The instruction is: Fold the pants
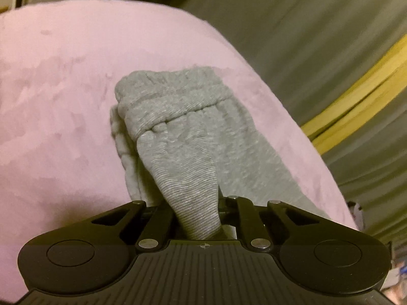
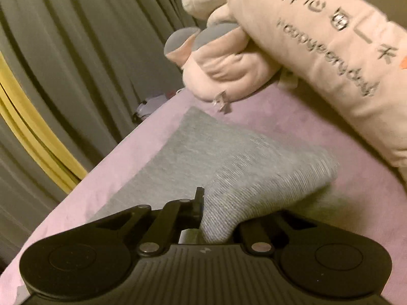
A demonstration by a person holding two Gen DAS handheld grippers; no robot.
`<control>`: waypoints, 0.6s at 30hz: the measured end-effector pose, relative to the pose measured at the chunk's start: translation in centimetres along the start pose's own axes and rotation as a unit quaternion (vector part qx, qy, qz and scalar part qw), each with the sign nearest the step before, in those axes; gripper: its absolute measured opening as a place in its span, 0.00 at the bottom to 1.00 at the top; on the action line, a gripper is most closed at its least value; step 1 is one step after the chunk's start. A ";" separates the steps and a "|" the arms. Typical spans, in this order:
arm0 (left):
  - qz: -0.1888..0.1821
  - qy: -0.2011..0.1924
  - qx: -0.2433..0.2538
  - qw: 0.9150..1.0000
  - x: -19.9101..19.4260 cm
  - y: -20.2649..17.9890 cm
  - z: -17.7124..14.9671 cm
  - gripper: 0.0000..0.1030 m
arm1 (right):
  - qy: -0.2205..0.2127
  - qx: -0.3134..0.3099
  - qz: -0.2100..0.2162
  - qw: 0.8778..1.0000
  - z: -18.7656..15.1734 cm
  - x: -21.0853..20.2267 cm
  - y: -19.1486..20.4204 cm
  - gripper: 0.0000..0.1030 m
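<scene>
Grey knit pants [image 1: 188, 132] lie on a pink bed sheet [image 1: 63, 101], elastic waistband at the far end in the left wrist view. My left gripper [image 1: 195, 211] is shut on a pinched fold of the pants, lifted off the sheet. In the right wrist view the pants [image 2: 229, 157] spread flat toward the bed's edge with a raised fold near me. My right gripper [image 2: 216, 218] is shut on that fold; the fabric hides its right finger.
A large pink plush toy [image 2: 318, 50] with printed lettering lies at the far side of the pink sheet [image 2: 292, 117]. Grey curtains [image 2: 76, 63] and a yellow strip [image 2: 30, 132] hang beyond the bed's left edge. Small objects [image 2: 152, 106] sit past the edge.
</scene>
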State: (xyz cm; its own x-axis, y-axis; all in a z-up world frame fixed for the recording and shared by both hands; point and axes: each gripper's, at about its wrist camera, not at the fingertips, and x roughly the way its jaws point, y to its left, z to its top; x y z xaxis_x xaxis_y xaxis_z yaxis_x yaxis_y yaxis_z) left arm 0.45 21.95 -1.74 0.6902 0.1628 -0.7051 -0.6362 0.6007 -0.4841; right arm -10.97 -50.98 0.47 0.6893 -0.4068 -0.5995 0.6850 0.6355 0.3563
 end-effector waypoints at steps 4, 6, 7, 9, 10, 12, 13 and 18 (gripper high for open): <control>0.031 0.016 0.006 0.999 0.4 0.0 0.1 0.21 | 0.075 -0.013 -0.072 0.995 -1.6 2.7 -1.8 0.05; 0.029 0.021 -0.017 0.999 0.0 0.4 0.6 0.36 | 0.065 0.034 -0.036 0.997 -1.7 2.1 -3.3 0.12; 0.035 0.016 -0.026 0.999 -0.4 0.6 0.8 0.43 | 0.065 0.057 -0.025 0.996 -1.5 1.9 -4.0 0.18; 0.077 -0.016 -0.034 0.996 -1.9 0.8 1.4 0.65 | 0.060 0.084 -0.020 0.994 -1.2 1.5 -5.0 0.20; 0.103 -0.036 -0.029 0.994 -2.8 0.6 1.6 0.67 | 0.059 0.085 -0.024 0.994 -1.0 1.4 -5.2 0.20; 0.136 -0.071 -0.007 0.988 -4.4 -0.4 1.8 0.68 | 0.050 0.078 -0.027 0.995 -1.0 1.1 -5.2 0.20; 0.146 -0.090 0.007 0.985 -5.2 -1.1 1.8 0.68 | 0.046 0.071 -0.027 0.996 -1.1 0.9 -5.2 0.20; 0.101 -0.129 0.138 0.977 -6.5 -8.0 -0.1 0.84 | 0.047 -0.007 -0.116 0.992 -1.7 1.1 -3.8 0.12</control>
State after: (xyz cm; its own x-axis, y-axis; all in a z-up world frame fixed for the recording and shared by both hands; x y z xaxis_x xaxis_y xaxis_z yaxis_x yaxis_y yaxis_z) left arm 1.02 15.97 6.69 0.6461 0.4707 -0.6008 -0.6765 0.7177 -0.1653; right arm -13.20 -52.72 -2.77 0.4884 -0.4798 -0.7289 0.8186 0.5411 0.1924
